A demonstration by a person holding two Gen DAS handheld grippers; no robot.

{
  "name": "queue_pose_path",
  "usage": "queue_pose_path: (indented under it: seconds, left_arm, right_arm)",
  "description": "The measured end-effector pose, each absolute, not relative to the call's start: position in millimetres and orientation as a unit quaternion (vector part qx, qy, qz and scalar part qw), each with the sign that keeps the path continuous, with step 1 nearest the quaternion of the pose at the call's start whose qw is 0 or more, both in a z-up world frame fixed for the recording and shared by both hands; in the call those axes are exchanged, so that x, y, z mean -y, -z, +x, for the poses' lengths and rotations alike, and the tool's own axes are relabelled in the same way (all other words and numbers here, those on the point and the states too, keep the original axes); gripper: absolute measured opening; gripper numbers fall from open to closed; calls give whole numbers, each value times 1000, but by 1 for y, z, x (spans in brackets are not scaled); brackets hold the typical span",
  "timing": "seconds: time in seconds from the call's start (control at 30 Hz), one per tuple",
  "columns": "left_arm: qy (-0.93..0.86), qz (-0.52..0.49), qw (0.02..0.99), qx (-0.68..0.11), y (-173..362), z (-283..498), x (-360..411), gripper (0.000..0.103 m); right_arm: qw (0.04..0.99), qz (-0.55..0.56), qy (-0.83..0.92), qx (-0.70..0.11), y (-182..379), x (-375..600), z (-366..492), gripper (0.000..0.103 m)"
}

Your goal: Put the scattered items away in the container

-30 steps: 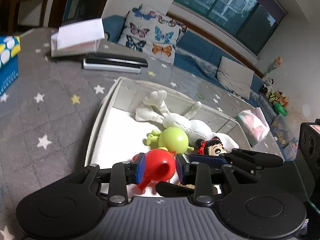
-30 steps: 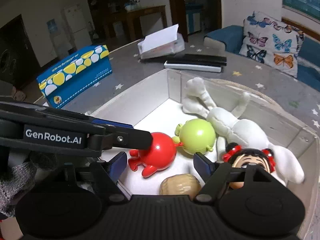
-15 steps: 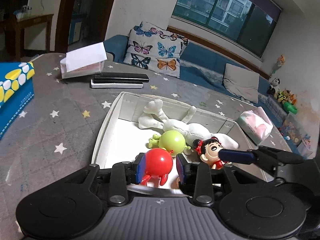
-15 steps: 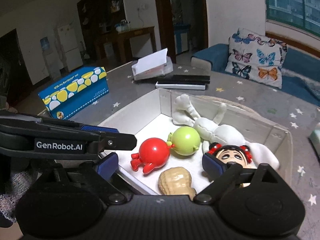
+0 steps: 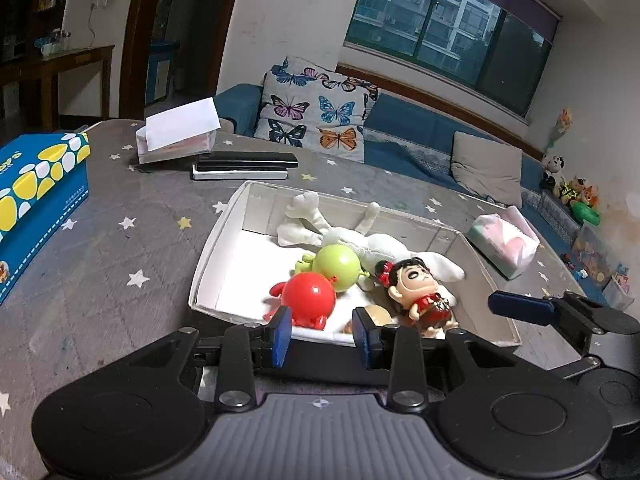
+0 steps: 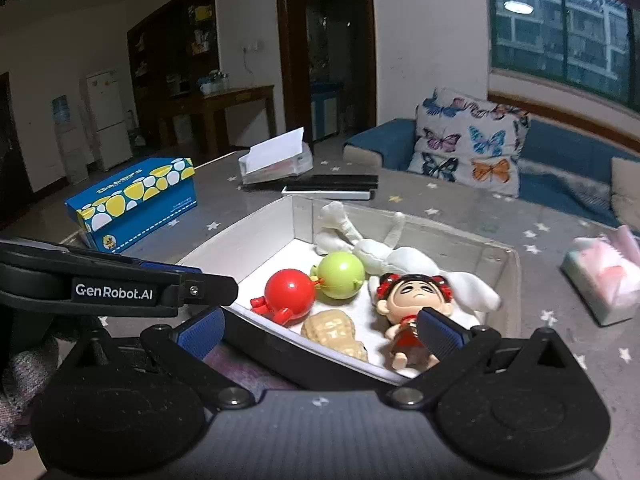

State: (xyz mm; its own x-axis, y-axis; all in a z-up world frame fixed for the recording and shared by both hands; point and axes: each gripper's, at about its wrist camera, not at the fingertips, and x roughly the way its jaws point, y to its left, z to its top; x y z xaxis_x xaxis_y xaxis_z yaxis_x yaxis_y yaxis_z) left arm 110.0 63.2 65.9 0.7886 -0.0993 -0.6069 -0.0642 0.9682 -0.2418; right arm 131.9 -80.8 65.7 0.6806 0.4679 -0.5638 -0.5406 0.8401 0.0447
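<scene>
Toys fill my white box: red ball figure, green one, peanut, doll, plush. Right claw is spreading, empty; left claw part-open, empty.

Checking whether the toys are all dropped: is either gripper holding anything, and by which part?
Nothing is held. The left gripper is open and empty; the right gripper is opening with nothing between its jaws.

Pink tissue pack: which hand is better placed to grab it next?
Right, probably. The pink tissue pack lies right of the box, nearer the right tool, whose jaws are opening with nothing between them. The left tool faces the box's left end.
</scene>
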Motion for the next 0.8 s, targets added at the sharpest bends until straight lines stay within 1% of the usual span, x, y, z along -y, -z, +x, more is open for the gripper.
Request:
queue_pose_path:
  seconds: [0.17, 0.8]
  left_arm:
    - [5, -124, 937, -327, -64, 99, -60, 36]
    - [-16, -88, 937, -337, -53, 65, -43, 36]
  right_arm:
    - [923, -64, -262, -275, -67, 85, 116, 103]
    - [923, -25, -224, -310, -38, 103, 82, 103]
